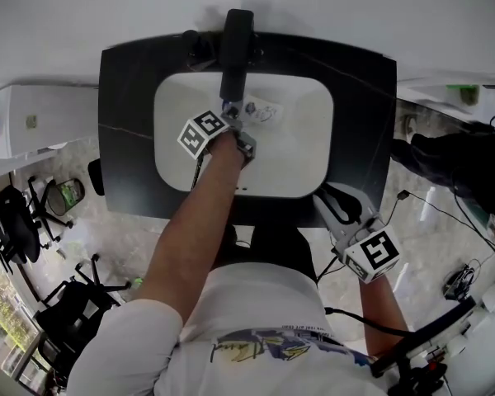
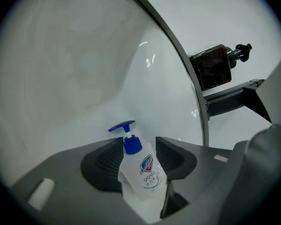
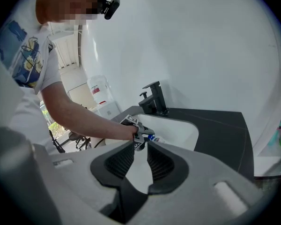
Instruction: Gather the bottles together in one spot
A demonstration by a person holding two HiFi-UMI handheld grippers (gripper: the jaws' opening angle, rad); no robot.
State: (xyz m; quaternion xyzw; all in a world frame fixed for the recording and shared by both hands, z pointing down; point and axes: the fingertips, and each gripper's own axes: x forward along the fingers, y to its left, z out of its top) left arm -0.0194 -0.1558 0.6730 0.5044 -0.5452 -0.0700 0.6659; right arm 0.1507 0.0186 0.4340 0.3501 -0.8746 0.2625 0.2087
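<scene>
My left gripper (image 1: 244, 115) reaches into the white sink basin (image 1: 301, 167), just below the black faucet (image 1: 235, 44). In the left gripper view it (image 2: 139, 151) is shut on a white pump bottle (image 2: 145, 175) with a blue pump head, which stands between the pads. The same bottle (image 1: 266, 112) shows as a white shape by the gripper in the head view. A dark brown pump bottle (image 2: 214, 68) stands beside the faucet base (image 2: 229, 100). My right gripper (image 1: 328, 195) hovers over the counter's front right edge, open and empty (image 3: 140, 161).
The sink sits in a black countertop (image 1: 124, 139) against a white wall. A white cabinet (image 1: 33, 118) stands to the left, with office chairs (image 1: 16, 221) on the floor below. Cables (image 1: 445, 221) trail across the floor at the right.
</scene>
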